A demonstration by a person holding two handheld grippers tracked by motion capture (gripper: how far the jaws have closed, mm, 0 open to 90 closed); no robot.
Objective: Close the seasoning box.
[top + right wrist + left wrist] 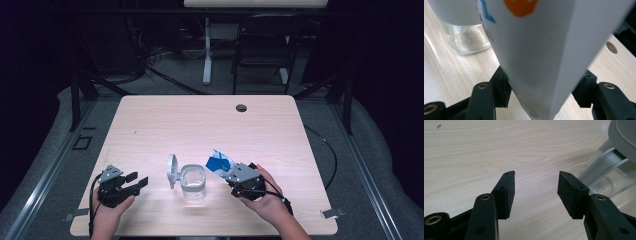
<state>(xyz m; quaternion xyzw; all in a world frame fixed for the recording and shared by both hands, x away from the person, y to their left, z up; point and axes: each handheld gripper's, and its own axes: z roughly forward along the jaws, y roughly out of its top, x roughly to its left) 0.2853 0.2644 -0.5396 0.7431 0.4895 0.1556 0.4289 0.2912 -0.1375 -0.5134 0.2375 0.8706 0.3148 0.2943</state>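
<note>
— Three views, and each adds something. From the high view, what do you get?

— Both hands at the near edge of the table point(150, 120). The left gripper point(134, 182) rests low at the left, its fingers apart with only bare wood between them. The right gripper point(231, 172) is clamped on a blue-and-white carton point(219, 162), held tilted toward a clear glass jar point(193, 182) that stands between the two hands.

— And the jar's lid?

— A grey hinged lid point(172, 170) stands swung open on the jar's left side. I cannot tell whether the jar holds anything; it looks clear.

— What does the right gripper view add?

— The carton point(541, 50) up close: a white face with an orange patch and blue print, wedged between the two black pads. The jar's point(466, 37) glass base stands on the wood behind it. A round hole in the table point(611, 47) shows at the right.

— The left gripper view?

— Open fingers point(505, 195) over plain wood, and the jar's point(609, 180) glass wall and grey lid point(624, 137) at the far right, just beside the right-hand pad but not touching it.
</note>
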